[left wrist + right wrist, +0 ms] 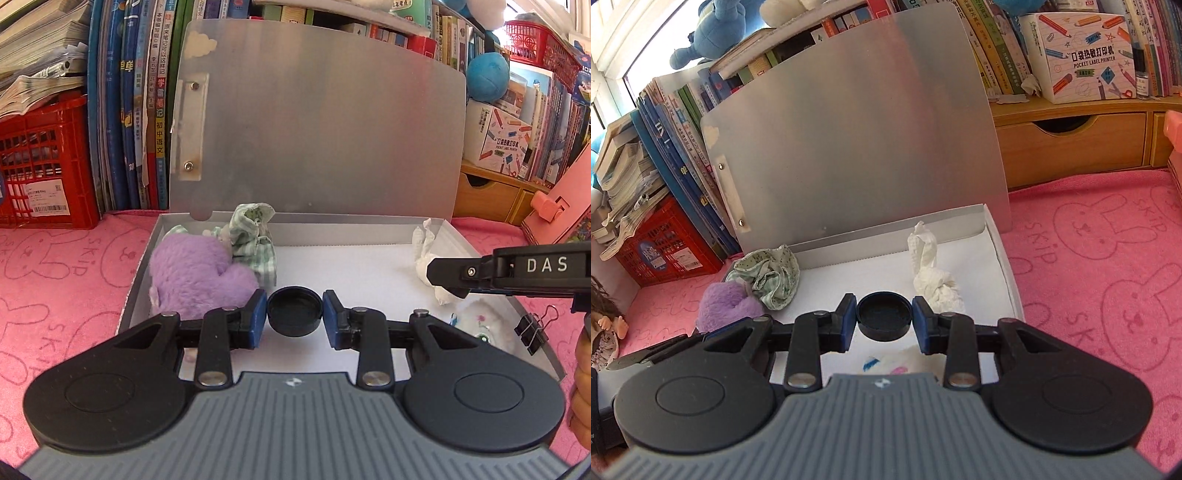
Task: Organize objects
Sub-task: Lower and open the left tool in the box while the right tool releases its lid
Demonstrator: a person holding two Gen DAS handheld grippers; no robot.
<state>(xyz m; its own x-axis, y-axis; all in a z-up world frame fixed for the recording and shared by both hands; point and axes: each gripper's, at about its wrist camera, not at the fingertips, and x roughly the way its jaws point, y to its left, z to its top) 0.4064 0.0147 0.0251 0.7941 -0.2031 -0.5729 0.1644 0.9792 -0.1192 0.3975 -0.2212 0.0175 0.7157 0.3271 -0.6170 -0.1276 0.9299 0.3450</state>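
Black round caps (pixel 293 312) (pixel 883 315), shallow, hollow side up, each clamped between blue-padded fingers (pixel 258 319).

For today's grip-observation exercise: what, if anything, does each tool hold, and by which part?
Each holds a black round cap by opposite sides of its rim: the left tool one cap, the right tool another cap.

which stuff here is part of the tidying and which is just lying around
Part of the job:
- box
- black cap in left gripper
- black cap in right gripper
- purple plush
- green cloth
- tissue

Lying about:
- books
- red crate
- binder clip
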